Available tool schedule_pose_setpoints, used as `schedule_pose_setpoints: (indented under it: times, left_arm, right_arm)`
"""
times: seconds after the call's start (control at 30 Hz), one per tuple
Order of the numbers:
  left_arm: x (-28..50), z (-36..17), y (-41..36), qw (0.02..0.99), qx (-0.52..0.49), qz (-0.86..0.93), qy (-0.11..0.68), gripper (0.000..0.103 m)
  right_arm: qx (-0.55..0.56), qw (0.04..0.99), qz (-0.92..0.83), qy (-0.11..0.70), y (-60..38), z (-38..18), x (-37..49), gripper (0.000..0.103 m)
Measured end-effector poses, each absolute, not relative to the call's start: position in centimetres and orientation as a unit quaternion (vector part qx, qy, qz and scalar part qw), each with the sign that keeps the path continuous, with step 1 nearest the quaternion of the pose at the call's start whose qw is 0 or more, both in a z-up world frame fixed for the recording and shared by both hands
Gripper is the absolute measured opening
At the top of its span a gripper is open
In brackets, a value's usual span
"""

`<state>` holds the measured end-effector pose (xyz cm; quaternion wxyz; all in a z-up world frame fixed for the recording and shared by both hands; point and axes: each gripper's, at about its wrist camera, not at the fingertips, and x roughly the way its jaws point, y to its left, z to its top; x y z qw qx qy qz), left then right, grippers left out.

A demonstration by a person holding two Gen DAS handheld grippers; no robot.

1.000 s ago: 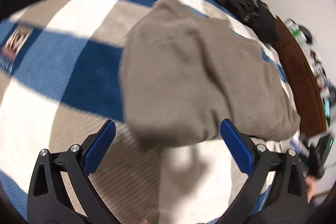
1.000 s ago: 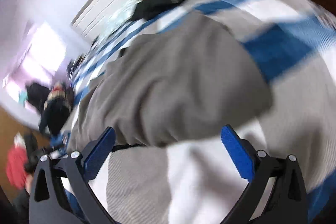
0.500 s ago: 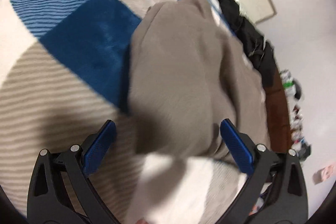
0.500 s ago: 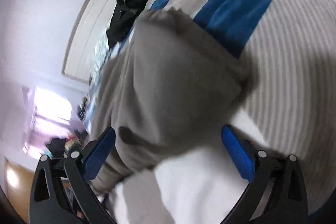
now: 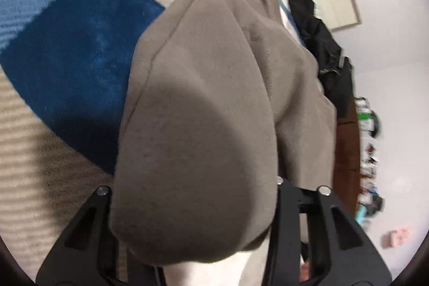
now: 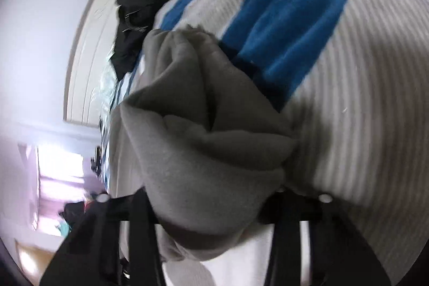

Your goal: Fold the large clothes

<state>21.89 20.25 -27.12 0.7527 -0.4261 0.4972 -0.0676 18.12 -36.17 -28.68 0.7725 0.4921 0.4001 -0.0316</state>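
A folded taupe-grey fleece garment (image 5: 203, 109) lies on a blue, white and beige striped blanket (image 5: 67, 50). In the left wrist view its near fold fills the space between my left gripper's (image 5: 193, 208) jaws and hides the blue pads; the black arms stand wide apart. In the right wrist view the same garment (image 6: 203, 152) bulges between my right gripper's (image 6: 211, 208) arms and covers its pads too. Whether either gripper has closed on the cloth is hidden.
A black garment (image 5: 316, 26) is heaped at the blanket's far edge, also in the right wrist view (image 6: 139, 7). A brown wooden bed edge (image 5: 346, 152) and clutter by the white wall lie to the right. A bright window (image 6: 59, 178) is at left.
Both grippers have moved forward and down onto the garment's near fold. The blue pads, visible and wide open earlier, are now covered by the cloth.
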Motion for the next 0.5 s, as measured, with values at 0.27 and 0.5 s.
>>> schedule_pose_setpoints:
  times: [0.27, 0.5]
  left_arm:
    - [18.9, -23.0, 22.1, 0.782, -0.418, -0.093, 0.454, 0.022]
    - [15.2, -20.5, 23.0, 0.793, -0.409, -0.108, 0.439, 0.022]
  right_arm:
    - [0.461, 0.805, 0.023, 0.372, -36.0, -22.9, 16.1, 0.025]
    - [0.446, 0.813, 0.057, 0.369, -36.5, -20.6, 10.5, 0.025]
